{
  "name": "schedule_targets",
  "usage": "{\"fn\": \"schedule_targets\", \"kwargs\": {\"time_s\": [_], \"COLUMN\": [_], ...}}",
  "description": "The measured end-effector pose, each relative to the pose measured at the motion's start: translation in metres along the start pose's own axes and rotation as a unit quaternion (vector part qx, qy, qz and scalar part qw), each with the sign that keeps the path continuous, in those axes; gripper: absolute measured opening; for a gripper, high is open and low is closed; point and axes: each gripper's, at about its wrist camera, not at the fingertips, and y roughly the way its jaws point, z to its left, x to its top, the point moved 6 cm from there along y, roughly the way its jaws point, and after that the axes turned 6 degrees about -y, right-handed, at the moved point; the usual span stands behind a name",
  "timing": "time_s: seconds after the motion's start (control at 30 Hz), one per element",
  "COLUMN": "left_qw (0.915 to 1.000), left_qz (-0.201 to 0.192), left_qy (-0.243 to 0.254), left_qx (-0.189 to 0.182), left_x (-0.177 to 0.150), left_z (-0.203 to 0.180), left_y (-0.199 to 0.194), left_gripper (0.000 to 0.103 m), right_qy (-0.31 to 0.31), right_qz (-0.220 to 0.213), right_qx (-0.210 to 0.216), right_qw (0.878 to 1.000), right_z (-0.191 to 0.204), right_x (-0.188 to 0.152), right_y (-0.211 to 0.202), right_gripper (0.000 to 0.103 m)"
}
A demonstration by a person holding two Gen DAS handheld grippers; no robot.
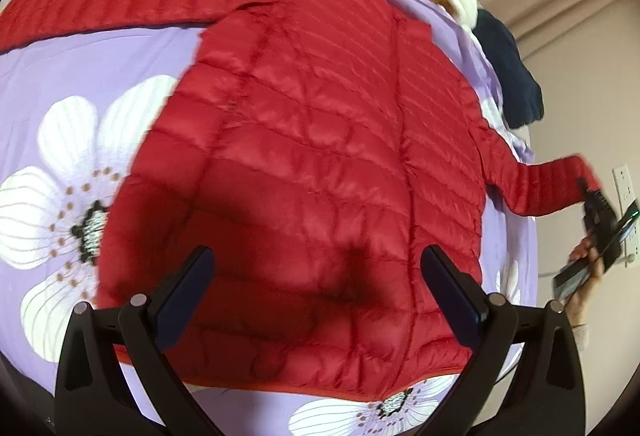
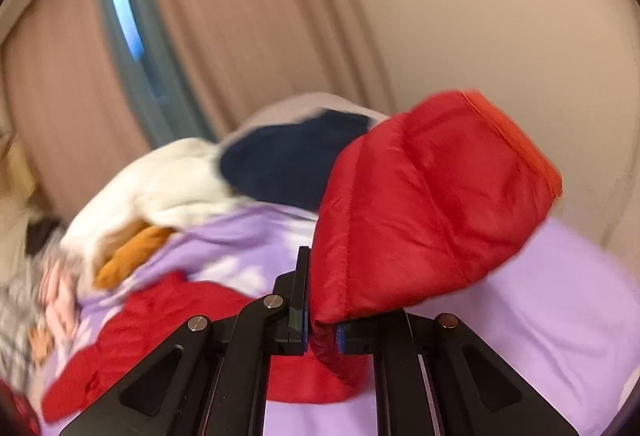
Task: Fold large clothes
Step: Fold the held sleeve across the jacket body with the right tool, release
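Jacket (image 1: 320,139) in red quilted cloth lies spread flat on the bed (image 1: 132,59), which has a purple cover with white flowers; this is the left wrist view. The left tongs (image 1: 318,276) hover wide apart over the hem half of the body and hold nothing. The long axis of the jacket runs away from these tongs toward the collar, one sleeve goes out far to the left, and the other sleeve (image 1: 540,187) goes to the right, past the bed edge, where the right tongs (image 1: 588,195) hold its cuff. In the right wrist view the right tongs (image 2: 322,332) are closed on the sleeve (image 2: 424,203), which is lifted above the bed (image 2: 540,296). So the right hand is the nearer one for folding this sleeve inward, across the body. A pile of other clothes (image 2: 168,187) crowds the far side, while the middle of the bed gives room.
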Motion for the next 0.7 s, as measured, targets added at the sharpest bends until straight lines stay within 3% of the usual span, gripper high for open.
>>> {"fn": "schedule_targets", "kwargs": {"time_s": [0.1,0.23,0.47,0.7], "left_qw": [0.9998,0.9986,0.9957,0.9931], "left_qz": [-0.008,-0.017,-0.039,-0.038], "left_qy": [-0.017,-0.049,-0.083,-0.111], "left_qx": [0.003,-0.006,0.004,0.011], "left_x": [0.002,0.006,0.015,0.015], "left_z": [0.016,0.041,0.080,0.113], "left_y": [-0.008,-0.020,-0.034,-0.039], "left_gripper": [0.103,0.103,0.103,0.103], "right_qy": [-0.051,-0.115,-0.241,-0.327], "right_qz": [0.002,0.019,0.074,0.127], "right_qx": [0.035,0.068,0.114,0.115], "right_qw": [0.998,0.991,0.961,0.930], "right_z": [0.055,0.119,0.224,0.279], "right_x": [0.007,0.005,-0.056,-0.123], "right_y": [-0.002,0.031,0.087,0.126], "right_gripper": [0.011,0.011,0.011,0.011]}}
